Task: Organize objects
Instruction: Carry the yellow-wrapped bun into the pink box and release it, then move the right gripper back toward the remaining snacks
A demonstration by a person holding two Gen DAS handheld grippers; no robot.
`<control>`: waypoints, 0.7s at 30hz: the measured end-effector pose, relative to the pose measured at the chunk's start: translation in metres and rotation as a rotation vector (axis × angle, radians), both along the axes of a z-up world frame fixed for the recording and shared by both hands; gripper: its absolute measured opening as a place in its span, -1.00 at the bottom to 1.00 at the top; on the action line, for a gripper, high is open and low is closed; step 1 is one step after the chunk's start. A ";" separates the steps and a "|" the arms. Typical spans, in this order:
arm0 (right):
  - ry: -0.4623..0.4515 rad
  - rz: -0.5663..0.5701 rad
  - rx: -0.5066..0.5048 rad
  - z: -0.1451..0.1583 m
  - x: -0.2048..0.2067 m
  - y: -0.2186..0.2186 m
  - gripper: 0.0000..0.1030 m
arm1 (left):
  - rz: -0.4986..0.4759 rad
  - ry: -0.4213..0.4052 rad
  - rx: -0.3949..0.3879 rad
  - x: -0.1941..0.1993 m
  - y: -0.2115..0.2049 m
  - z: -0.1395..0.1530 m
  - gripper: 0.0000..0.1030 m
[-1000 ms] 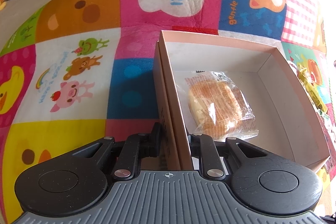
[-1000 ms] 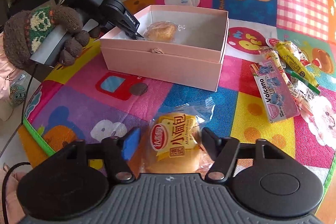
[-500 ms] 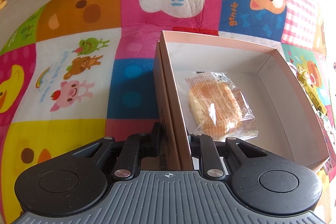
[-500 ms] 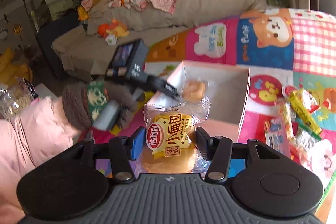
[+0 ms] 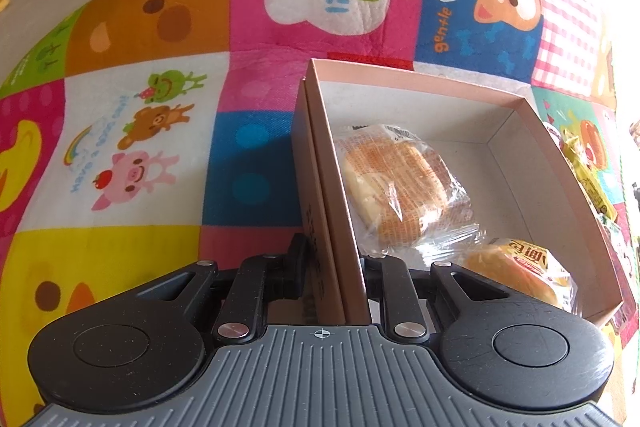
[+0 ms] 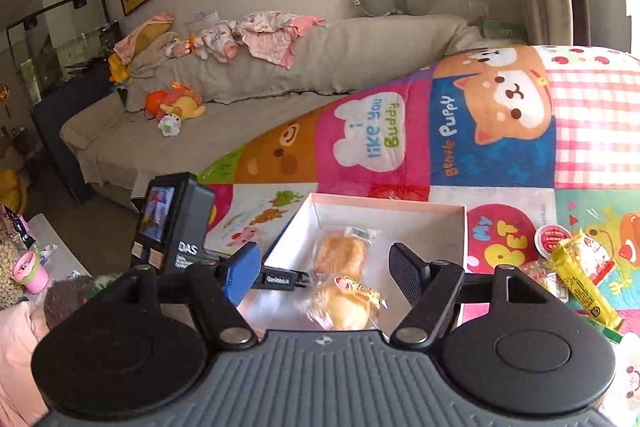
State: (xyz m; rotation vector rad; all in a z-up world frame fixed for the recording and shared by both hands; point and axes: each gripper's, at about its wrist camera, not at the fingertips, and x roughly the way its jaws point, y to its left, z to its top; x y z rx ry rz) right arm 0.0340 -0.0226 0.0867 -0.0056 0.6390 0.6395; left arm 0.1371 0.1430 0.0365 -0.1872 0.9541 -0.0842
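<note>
A pink cardboard box (image 5: 516, 103) sits open on a colourful cartoon mat (image 5: 160, 131). My left gripper (image 5: 332, 259) is shut on the box's near left wall. Two wrapped bread buns lie inside: one (image 5: 396, 187) in the middle and a second (image 5: 520, 271) with a yellow label at the near right corner. In the right wrist view my right gripper (image 6: 326, 271) is open and empty, above the box (image 6: 400, 207). The yellow-label bun (image 6: 348, 301) lies blurred just below it, in front of the first bun (image 6: 340, 253).
Several snack packets lie on the mat right of the box: yellow bars (image 6: 580, 279), a small red-lidded cup (image 6: 554, 237). A grey sofa (image 6: 280, 75) with clothes and plush toys stands behind the mat. The left hand-held gripper body (image 6: 176, 223) shows at the box's left.
My right gripper carried the yellow-label bun up over the box, opened, and the bun dropped into the box's near right corner. The left gripper kept its hold on the box wall.
</note>
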 end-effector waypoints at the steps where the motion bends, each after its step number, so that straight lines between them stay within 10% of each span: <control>1: -0.004 -0.016 -0.013 -0.004 -0.002 -0.006 0.46 | -0.001 -0.001 0.002 0.000 0.000 0.000 -0.59; 13: 0.016 -0.225 -0.199 -0.069 -0.033 -0.085 0.60 | -0.004 0.005 0.012 0.000 -0.002 0.000 -0.59; 21: -0.003 -0.089 -0.128 -0.064 -0.031 -0.052 0.60 | -0.006 0.007 0.019 0.000 -0.003 0.000 -0.60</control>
